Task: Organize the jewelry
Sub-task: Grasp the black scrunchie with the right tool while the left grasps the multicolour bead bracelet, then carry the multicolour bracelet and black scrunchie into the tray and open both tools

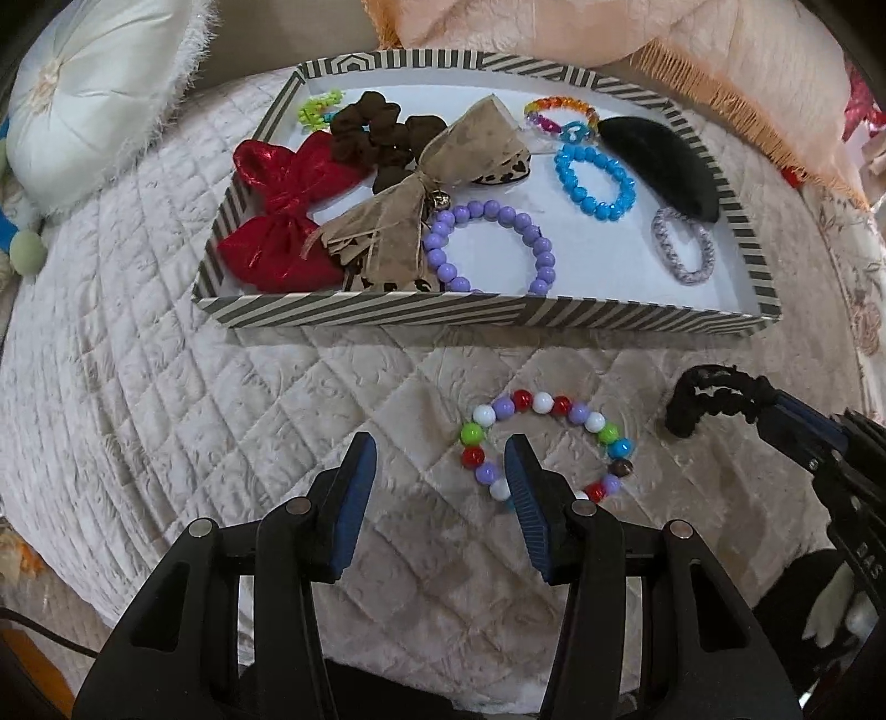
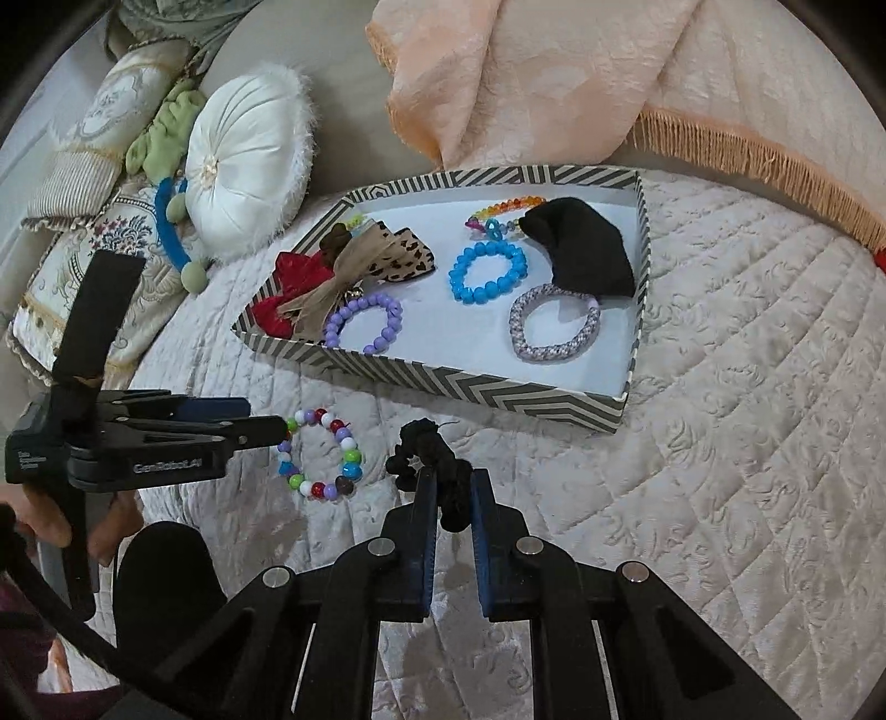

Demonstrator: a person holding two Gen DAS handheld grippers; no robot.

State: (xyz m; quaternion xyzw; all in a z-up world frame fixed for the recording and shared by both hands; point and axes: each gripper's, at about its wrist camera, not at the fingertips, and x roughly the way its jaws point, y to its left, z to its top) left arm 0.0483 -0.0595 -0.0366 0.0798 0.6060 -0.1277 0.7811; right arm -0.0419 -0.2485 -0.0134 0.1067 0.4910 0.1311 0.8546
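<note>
A striped tray (image 1: 487, 313) (image 2: 470, 385) on the quilted bed holds a purple bead bracelet (image 1: 487, 246) (image 2: 362, 321), a blue bead bracelet (image 1: 595, 174) (image 2: 487, 271), a rainbow bracelet (image 1: 559, 116), a braided lilac band (image 1: 684, 246) (image 2: 554, 321), a black pouch (image 1: 659, 160) (image 2: 581, 249), bows and scrunchies. A multicoloured bead bracelet (image 1: 548, 443) (image 2: 321, 454) lies on the quilt before the tray. My left gripper (image 1: 440, 454) (image 2: 277, 429) is open, its right finger over that bracelet's left side. My right gripper (image 2: 451, 487) (image 1: 769, 407) is shut on a black scrunchie (image 2: 426, 459) (image 1: 709, 396).
A white round cushion (image 1: 94, 94) (image 2: 249, 160) lies left of the tray. A peach fringed cloth (image 1: 637, 39) (image 2: 554, 83) lies behind it. Patterned pillows (image 2: 99, 183) and a green and blue toy (image 2: 171, 210) sit at the far left.
</note>
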